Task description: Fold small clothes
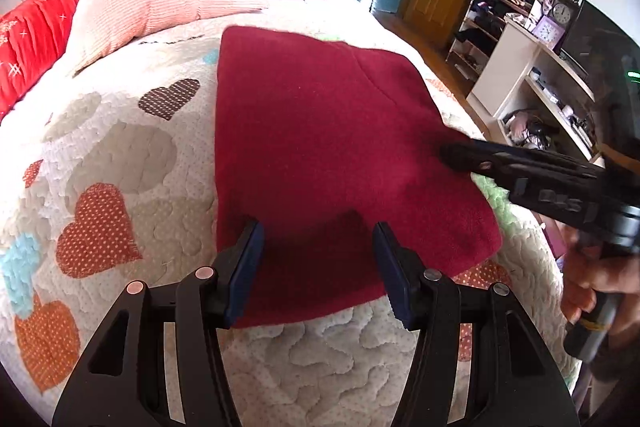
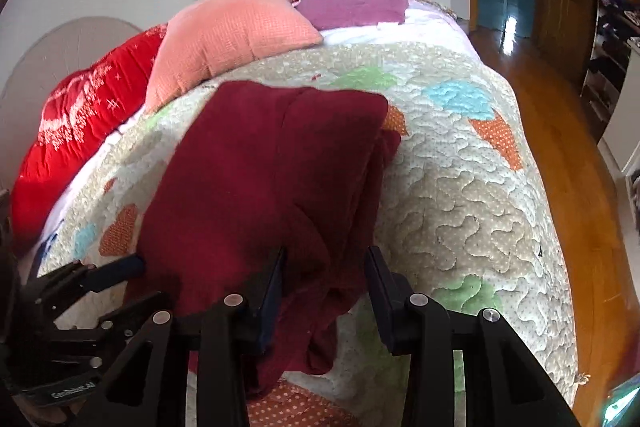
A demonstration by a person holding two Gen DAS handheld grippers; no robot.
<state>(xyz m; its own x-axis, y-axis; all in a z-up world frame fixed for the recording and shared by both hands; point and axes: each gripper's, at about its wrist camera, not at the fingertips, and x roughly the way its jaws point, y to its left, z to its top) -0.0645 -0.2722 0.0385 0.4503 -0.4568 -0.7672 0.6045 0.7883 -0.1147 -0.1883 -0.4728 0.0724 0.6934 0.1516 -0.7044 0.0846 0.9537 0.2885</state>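
Left wrist view: my left gripper (image 1: 318, 255) hangs over the near edge of the dark red garment (image 1: 332, 147), jaws wide, the cloth showing between the blue pads (image 1: 246, 267) but not pinched. The garment lies flat on the heart-pattern quilt (image 1: 120, 155), already folded into a rough rectangle with a seam running up the middle. I judge the gripper sits at that near hem so it can either pin the edge or take it for the next fold. From the right, the right gripper (image 1: 450, 155) comes in low with its tip on or just above the garment's right side; from here I cannot tell how its jaws stand. A hand (image 1: 592, 291) holds its handle.

Right wrist view: my right gripper (image 2: 326, 291) is over the garment's near right corner (image 2: 320, 327), where the cloth bunches and droops in loose layers. Its jaws stand at a middling gap, with folds of fabric lying between them, yet I see no pad pressing on the cloth, so I read it as not gripping. That loose corner looks like the reason it is here: the edge needs gathering or smoothing before another fold. The left gripper (image 2: 120, 267) shows at lower left by the garment's left edge. A pink pillow (image 2: 232, 35) and red cushion (image 2: 80, 123) lie well beyond.
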